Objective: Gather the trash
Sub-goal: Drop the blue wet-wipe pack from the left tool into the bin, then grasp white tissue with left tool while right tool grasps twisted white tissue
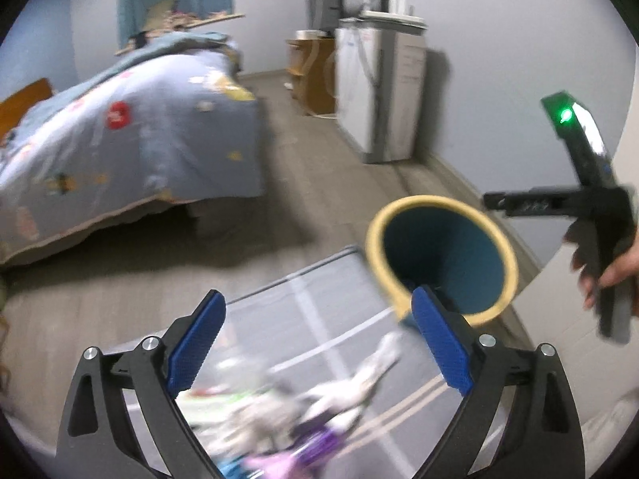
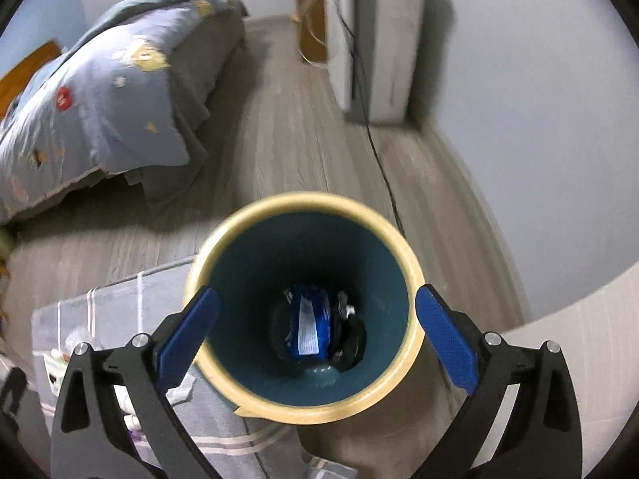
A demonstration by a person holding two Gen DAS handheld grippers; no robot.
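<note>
A teal trash bin with a yellow rim (image 2: 303, 203) stands on the floor beside a grey striped rug (image 2: 120, 299). At its bottom lie a blue wrapper (image 2: 309, 327) and a dark crumpled piece (image 2: 349, 335). My right gripper (image 2: 315, 335) hangs open straight over the bin's mouth, with nothing between its blue pads. My left gripper (image 1: 319, 343) is open and empty too, above the rug, with the bin (image 1: 439, 255) just past its right finger. Blurred white and purple litter (image 1: 319, 411) lies on the rug below it. A hand (image 1: 607, 271) grips the right tool's handle at the right edge.
A bed with a blue patterned quilt (image 1: 139, 131) fills the left. A white cabinet (image 1: 379, 92) and a wooden stand (image 1: 315, 72) line the far wall. A black cable (image 2: 375, 151) runs over the wood floor toward the bin. A pale wall curves close on the right.
</note>
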